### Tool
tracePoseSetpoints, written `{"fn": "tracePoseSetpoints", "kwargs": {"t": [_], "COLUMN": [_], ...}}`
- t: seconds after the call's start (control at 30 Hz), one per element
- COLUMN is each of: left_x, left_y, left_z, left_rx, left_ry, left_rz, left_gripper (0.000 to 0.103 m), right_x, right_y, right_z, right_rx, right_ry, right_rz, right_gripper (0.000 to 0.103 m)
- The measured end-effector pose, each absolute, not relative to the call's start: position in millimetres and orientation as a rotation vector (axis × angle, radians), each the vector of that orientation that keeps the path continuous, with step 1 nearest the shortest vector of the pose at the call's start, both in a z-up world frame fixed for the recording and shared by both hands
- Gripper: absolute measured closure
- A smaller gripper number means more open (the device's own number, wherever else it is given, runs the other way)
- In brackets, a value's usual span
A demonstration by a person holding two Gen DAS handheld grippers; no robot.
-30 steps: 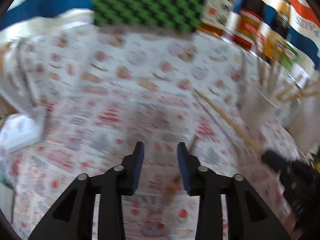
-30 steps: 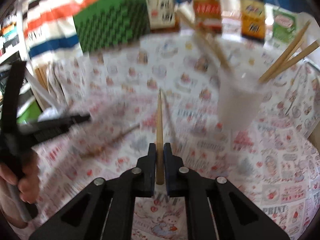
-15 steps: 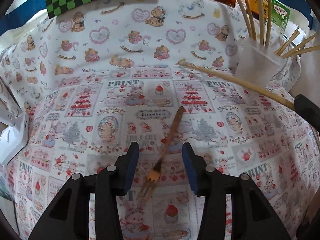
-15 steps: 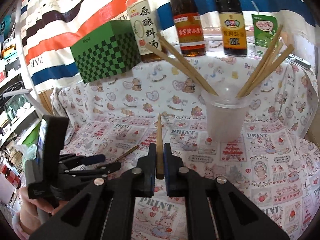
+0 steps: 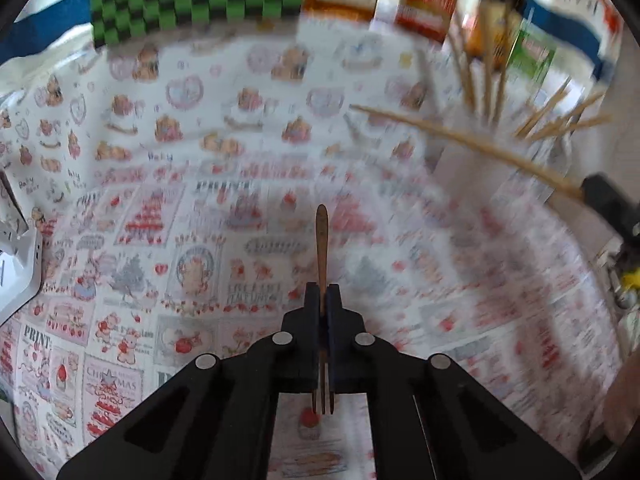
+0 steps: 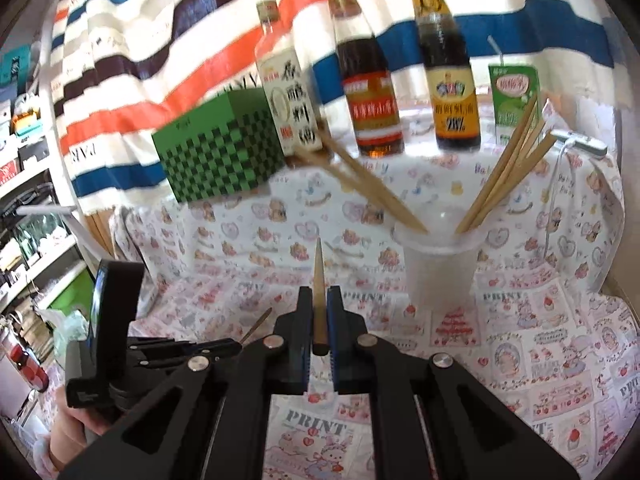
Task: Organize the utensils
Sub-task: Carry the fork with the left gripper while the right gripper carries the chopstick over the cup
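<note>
My left gripper [image 5: 322, 292] has its jaws closing tight on a small wooden fork [image 5: 321, 240]. The pads press its neck, the handle points forward, and the tines hang behind the pads. In the right wrist view the left gripper [image 6: 236, 346] sits low at the left with the fork's handle [image 6: 256, 324] poking out. My right gripper [image 6: 319, 294] is shut on a wooden chopstick [image 6: 319, 276] that points ahead, left of a translucent plastic cup [image 6: 440, 272]. Several chopsticks [image 6: 504, 176] lean in that cup. The held chopstick [image 5: 460, 140] also crosses the left wrist view.
A printed cloth [image 6: 540, 340] covers the table. Along the back stand a green checked box [image 6: 224, 152], three sauce bottles [image 6: 370, 92] and a green drink carton [image 6: 514, 96]. A white object [image 5: 16, 272] lies at the cloth's left edge. A hand [image 6: 76, 428] holds the left gripper.
The left jaws, open around the fork lying on the cloth, have shut on it, and it now points straight ahead between them. The right gripper has risen with its chopstick.
</note>
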State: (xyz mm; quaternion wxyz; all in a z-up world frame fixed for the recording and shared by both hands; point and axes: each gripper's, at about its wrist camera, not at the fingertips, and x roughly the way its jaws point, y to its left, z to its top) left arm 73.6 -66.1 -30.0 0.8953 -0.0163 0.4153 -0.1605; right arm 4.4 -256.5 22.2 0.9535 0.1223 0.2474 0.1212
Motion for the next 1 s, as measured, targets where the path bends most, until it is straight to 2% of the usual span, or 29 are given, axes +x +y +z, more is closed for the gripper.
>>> {"fn": "tracePoseSetpoints", "kwargs": {"t": [0.27, 0.47, 0.67, 1.0], "left_x": [49, 51, 52, 72], "left_y": [-51, -46, -38, -54], "left_z": [10, 10, 9, -20], "left_rx": [-0.142, -0.134, -0.153, -0.094], "left_ry": [0.635, 0.588, 0.587, 0.878], "left_rz": [-0.389, -0.299, -0.287, -0.337], "left_gripper": [0.101, 0.101, 0.101, 0.101], "right_x": [-11, -21, -34, -31], "right_y": [-266, -282, -292, -308], "right_z": [43, 53, 81, 127], "right_rx": [0.281, 0.313, 0.181, 0.15], "right_ry": [0.416, 0.489, 0.478, 0.424], "right_rz": [0.302, 0.298, 0.202, 0.113], "right_gripper": [0.096, 0.096, 0.096, 0.096]}}
